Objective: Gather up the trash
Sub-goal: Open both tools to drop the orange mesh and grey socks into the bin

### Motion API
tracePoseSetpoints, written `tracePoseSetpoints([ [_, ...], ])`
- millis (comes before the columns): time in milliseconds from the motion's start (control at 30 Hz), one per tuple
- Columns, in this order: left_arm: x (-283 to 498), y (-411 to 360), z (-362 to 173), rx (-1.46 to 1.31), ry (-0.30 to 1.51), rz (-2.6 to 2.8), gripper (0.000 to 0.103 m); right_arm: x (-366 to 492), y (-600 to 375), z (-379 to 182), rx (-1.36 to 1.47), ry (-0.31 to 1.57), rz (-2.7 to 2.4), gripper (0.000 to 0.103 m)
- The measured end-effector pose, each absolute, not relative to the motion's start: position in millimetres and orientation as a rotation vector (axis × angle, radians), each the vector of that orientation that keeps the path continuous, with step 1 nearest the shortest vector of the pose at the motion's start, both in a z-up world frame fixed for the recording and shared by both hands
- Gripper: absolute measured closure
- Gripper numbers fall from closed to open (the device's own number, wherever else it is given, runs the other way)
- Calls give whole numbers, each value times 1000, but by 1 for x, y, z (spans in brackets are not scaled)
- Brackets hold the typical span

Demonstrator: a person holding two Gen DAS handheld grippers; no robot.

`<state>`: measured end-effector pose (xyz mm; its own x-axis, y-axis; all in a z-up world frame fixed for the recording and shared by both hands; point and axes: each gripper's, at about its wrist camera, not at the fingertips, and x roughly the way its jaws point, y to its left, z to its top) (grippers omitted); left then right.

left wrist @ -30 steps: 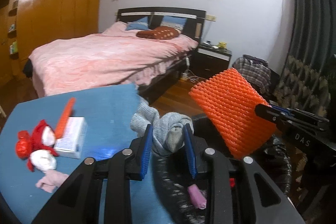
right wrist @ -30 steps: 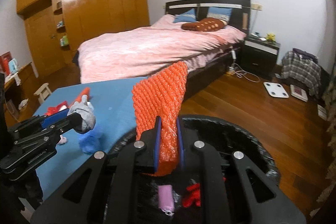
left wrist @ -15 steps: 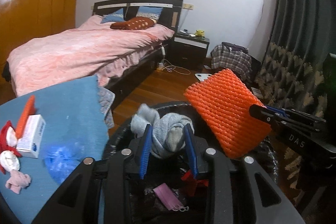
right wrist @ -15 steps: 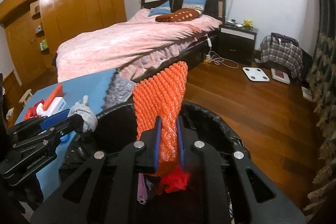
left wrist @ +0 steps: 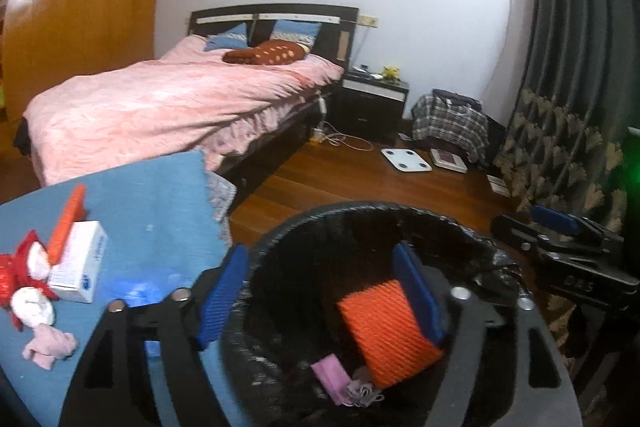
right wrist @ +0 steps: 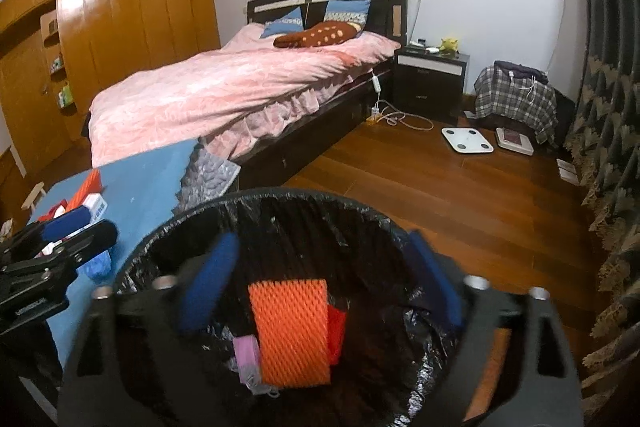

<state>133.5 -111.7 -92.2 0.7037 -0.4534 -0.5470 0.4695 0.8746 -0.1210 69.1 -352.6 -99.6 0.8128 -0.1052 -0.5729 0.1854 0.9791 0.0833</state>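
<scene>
Orange foam net (right wrist: 290,331) in bin (right wrist: 192,223), below spread fingers (right wrist: 210,281)

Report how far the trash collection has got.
Done: the orange foam net and a pink mask lie in the black-lined bin. In hand: nothing; left gripper and right gripper are open above it. Left: red-white scraps, white box and pink wad on the blue table.

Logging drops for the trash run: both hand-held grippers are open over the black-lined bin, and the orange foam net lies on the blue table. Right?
Not quite. The orange foam net lies inside the bin, not on the table, as the right wrist view shows. Both hand-held grippers, left and right, are open.
</scene>
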Motion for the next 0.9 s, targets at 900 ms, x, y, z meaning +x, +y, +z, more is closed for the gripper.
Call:
tracePoseSetpoints([
  [900, 135, 93, -99, -22, 586, -47, 10, 136, -171, -91, 80, 604, 205, 7],
])
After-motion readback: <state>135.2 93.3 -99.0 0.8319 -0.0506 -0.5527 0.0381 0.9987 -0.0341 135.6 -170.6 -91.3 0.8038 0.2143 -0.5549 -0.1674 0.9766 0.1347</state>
